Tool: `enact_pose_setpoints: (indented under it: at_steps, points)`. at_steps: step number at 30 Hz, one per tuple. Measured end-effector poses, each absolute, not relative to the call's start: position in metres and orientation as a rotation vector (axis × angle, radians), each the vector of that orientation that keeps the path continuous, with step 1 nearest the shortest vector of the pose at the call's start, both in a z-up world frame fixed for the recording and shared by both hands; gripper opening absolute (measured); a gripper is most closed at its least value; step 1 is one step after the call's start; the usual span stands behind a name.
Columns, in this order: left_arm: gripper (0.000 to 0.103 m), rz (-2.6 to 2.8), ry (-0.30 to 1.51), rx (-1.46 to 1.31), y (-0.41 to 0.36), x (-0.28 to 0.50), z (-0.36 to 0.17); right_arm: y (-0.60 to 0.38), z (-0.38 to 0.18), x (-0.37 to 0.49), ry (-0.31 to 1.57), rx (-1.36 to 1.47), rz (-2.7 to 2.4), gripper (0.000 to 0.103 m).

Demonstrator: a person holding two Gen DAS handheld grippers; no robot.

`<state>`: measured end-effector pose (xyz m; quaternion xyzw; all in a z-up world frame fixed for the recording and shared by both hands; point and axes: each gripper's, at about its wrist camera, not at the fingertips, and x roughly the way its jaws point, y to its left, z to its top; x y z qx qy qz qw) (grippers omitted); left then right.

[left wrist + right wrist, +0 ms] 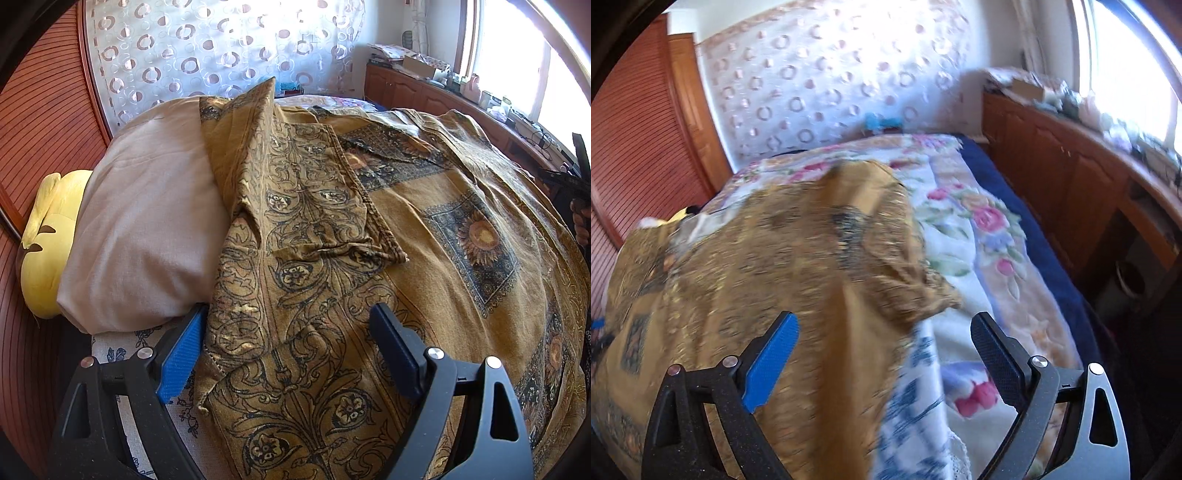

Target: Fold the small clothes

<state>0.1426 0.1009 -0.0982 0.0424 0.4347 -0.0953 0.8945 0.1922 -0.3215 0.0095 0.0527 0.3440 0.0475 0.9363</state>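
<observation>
Left gripper [288, 341]: jaws spread wide, holding nothing, low centre of frame above the ochre garment [332, 229]. One garment counted: mustard cloth with dark scrollwork and sunflower squares, one flap folded back across it, spread over the bed from centre to right. One beige pillow [147, 229] lies at left, touching the garment's edge; one yellow plush [48, 243] sits behind it. Right gripper [884, 345]: released, straddling the garment's blurred right edge over one floral bedspread [979, 229].

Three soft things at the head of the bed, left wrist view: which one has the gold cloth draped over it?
The beige pillow. The gold patterned cloth overlaps its right edge; the yellow plush toy sits clear, left of the pillow.
</observation>
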Motion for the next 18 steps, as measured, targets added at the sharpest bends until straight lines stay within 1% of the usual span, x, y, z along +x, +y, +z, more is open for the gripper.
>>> enact_pose_setpoints:
  at_steps: [2, 6, 9, 12, 14, 15, 17, 18]
  points:
    - [0.088, -0.172, 0.891, 0.097, 0.101, 0.143, -0.096, -0.325, 0.006, 0.203, 0.729, 0.143, 0.095, 0.091]
    - [0.088, -0.177, 0.802, 0.061, 0.095, 0.134, -0.07, -0.331, 0.002, 0.219, 0.779, 0.232, 0.103, 0.085]
    - [0.088, -0.215, 0.762, 0.057, 0.078, 0.128, -0.052, -0.339, 0.001, 0.226, 0.813, 0.292, 0.112, 0.076]
    - [0.088, -0.272, 0.746, 0.062, 0.056, 0.125, -0.046, -0.343, 0.005, 0.227, 0.827, 0.327, 0.119, 0.063]
    - [0.088, -0.304, 0.748, 0.068, 0.041, 0.126, -0.047, -0.346, 0.009, 0.228, 0.82, 0.342, 0.125, 0.052]
    - [0.088, -0.319, 0.754, 0.073, 0.034, 0.128, -0.049, -0.347, 0.011, 0.229, 0.814, 0.341, 0.128, 0.048]
    - [0.088, -0.338, 0.776, 0.092, 0.019, 0.131, -0.058, -0.342, 0.016, 0.23, 0.795, 0.284, 0.118, 0.028]
    - [0.088, -0.342, 0.787, 0.102, 0.016, 0.131, -0.06, -0.337, 0.018, 0.237, 0.786, 0.235, 0.104, 0.024]
